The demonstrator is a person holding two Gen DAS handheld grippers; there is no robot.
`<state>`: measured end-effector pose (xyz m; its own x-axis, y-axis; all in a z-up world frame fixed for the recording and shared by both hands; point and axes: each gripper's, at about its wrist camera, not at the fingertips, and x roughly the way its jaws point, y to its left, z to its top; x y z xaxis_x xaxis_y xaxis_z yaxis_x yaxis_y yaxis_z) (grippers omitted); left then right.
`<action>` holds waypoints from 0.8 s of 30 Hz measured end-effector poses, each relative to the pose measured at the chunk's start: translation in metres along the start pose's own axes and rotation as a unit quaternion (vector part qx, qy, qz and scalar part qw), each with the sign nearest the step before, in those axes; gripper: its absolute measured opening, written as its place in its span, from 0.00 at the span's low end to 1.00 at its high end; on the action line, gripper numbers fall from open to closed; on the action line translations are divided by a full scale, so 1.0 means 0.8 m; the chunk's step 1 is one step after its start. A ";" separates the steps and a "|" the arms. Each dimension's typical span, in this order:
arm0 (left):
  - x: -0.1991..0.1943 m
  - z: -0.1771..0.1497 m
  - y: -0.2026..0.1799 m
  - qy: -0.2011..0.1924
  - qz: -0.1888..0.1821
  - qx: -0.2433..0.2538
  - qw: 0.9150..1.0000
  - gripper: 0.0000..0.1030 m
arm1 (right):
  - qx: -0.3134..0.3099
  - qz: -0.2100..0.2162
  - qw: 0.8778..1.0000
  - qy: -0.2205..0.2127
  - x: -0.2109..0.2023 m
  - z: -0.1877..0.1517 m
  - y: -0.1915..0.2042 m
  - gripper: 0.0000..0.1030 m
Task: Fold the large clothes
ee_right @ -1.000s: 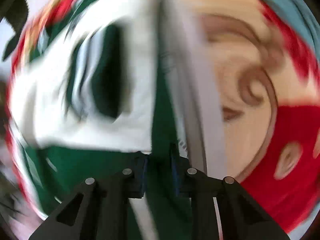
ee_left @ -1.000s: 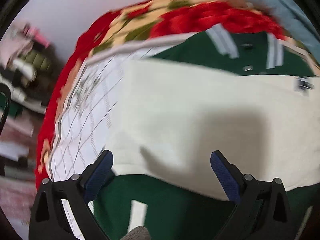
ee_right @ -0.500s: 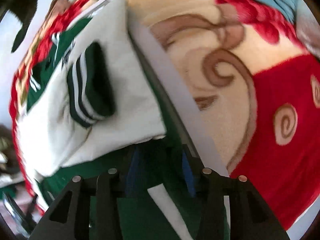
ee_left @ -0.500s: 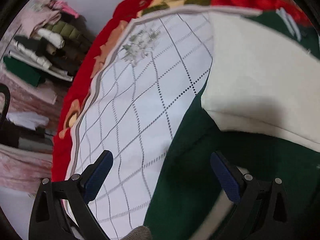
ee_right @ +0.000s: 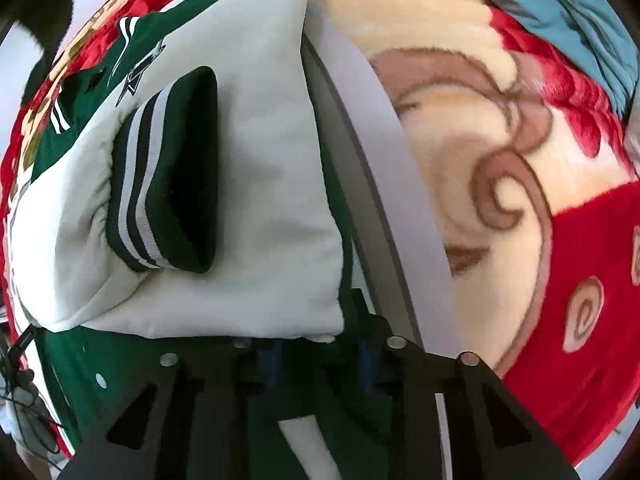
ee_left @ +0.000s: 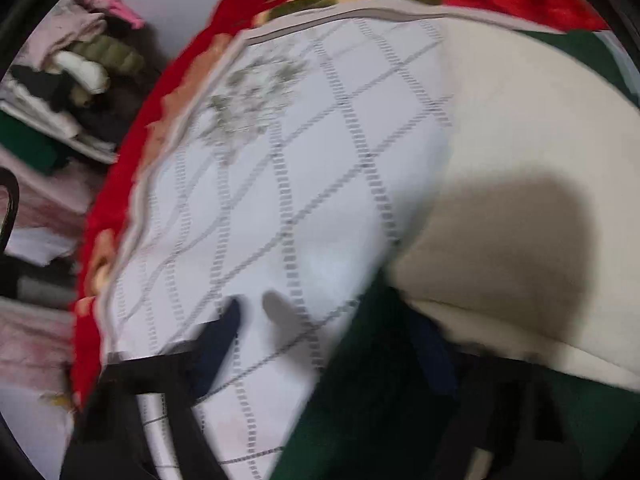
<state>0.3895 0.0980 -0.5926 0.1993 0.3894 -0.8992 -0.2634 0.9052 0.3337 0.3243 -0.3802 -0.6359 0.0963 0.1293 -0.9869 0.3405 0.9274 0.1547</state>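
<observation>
A green and cream varsity jacket [ee_right: 248, 184] lies on a white quilted sheet on a bed. Its cream sleeves are folded across the body, and one green striped cuff [ee_right: 168, 176] lies on top. My right gripper [ee_right: 316, 364] is nearly shut on the jacket's green hem, with green fabric between the blue pads. In the blurred left wrist view the jacket [ee_left: 508, 208] fills the right side. My left gripper [ee_left: 324, 356] is open at the green hem's left edge, one finger over the sheet, the other over the green fabric.
The white sheet with a grey diamond pattern [ee_left: 280, 184] lies over a red and cream floral blanket [ee_right: 520, 184]. A blue cloth [ee_right: 560, 12] lies at the far right. Stacked clothes [ee_left: 68, 92] sit beyond the bed's left edge.
My left gripper has swung left and down to the jacket's hem edge and stays open. My right gripper has steadied, its jaws slightly wider, still on the green hem.
</observation>
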 end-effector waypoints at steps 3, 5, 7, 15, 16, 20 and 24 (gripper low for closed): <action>-0.008 -0.002 -0.022 -0.016 -0.012 0.040 0.999 0.10 | 0.007 0.010 1.000 -0.002 0.004 0.001 0.003 0.28; -0.008 -0.003 -0.016 -0.022 -0.026 0.027 0.999 0.08 | 0.012 0.010 1.000 -0.003 0.011 0.017 0.001 0.24; -0.010 -0.004 -0.003 -0.029 -0.041 0.013 0.999 0.07 | 0.019 0.018 1.000 -0.008 0.009 0.013 0.004 0.16; -0.018 -0.027 0.062 -0.030 -0.032 -0.011 0.999 0.06 | 0.004 0.072 0.997 -0.004 -0.008 0.015 0.055 0.13; -0.019 -0.033 0.078 -0.026 -0.028 -0.017 0.999 0.07 | 0.005 0.089 0.996 0.001 -0.009 0.015 0.064 0.13; -0.009 -0.060 0.124 -0.004 -0.011 -0.025 1.000 0.07 | 0.045 0.161 0.986 0.020 -0.017 0.002 0.079 0.12; 0.007 -0.072 0.124 0.028 -0.018 -0.018 0.999 0.13 | 0.106 0.122 0.985 0.068 0.049 -0.006 0.055 0.13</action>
<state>0.3099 0.1799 -0.5813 0.1555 0.3457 -0.9254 -0.2910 0.9112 0.2915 0.3387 -0.3326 -0.6682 0.0780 0.3976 -0.9143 0.5125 0.7706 0.3788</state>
